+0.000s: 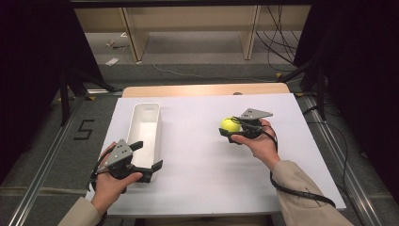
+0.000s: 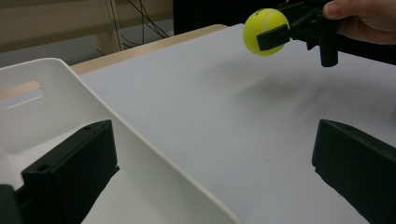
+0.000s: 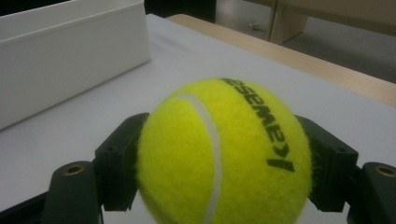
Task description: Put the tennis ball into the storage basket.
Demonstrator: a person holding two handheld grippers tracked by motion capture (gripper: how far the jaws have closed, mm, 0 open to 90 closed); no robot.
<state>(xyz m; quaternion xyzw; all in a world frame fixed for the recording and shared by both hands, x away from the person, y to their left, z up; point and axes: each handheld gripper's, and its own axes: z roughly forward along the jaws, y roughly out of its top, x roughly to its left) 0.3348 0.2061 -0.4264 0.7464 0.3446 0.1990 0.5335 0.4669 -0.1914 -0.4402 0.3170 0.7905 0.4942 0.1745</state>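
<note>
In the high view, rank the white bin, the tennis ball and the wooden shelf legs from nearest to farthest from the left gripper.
1. White bin: right beside the left gripper, jaws over its near end.
2. Tennis ball: across the table, clamped in the right gripper.
3. Wooden shelf legs: beyond the table, on the floor.

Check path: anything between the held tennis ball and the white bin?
Nothing visible. The right claw holds the tennis ball above bare white table; the white bin sits open-topped. The left claw straddles its near wall.
</note>
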